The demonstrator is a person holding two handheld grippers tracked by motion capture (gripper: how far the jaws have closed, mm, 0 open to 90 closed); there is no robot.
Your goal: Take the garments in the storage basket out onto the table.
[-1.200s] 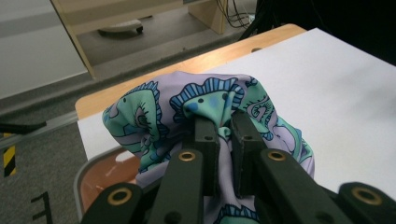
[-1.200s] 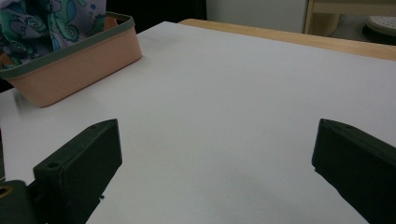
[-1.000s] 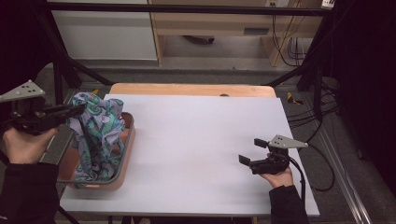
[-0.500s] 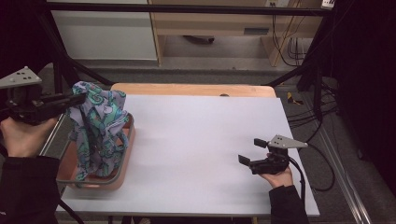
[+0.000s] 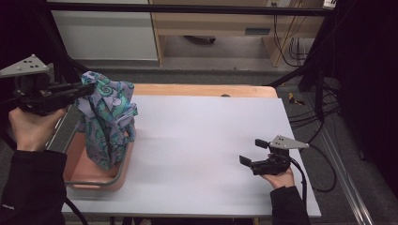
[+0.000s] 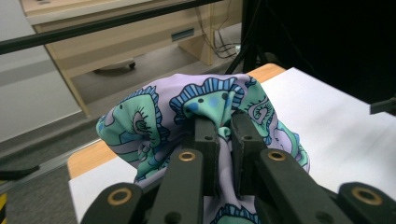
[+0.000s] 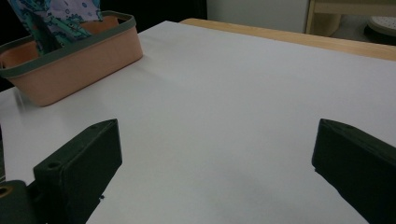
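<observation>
A patterned cloth (image 5: 109, 117) in lilac, green and blue hangs from my left gripper (image 5: 89, 88), which is shut on its top fold. The cloth's lower end still dangles into the salmon basket (image 5: 87, 174) at the table's left edge. In the left gripper view the two jaws pinch a bunch of the cloth (image 6: 205, 105) between them. My right gripper (image 5: 255, 152) rests low over the white table at the right, open with nothing between its jaws. In the right gripper view the basket (image 7: 79, 60) sits far off to the left with the cloth (image 7: 51, 16) rising out of it.
The white table top (image 5: 202, 140) has a wooden strip (image 5: 206, 90) along its far edge. Black frame bars (image 5: 187, 9) run overhead and at both sides. Cables lie on the floor at the right (image 5: 319, 122).
My left gripper has risen and drawn back to the left, pulling the cloth up out of the basket so it hangs long. The right gripper has stayed put.
</observation>
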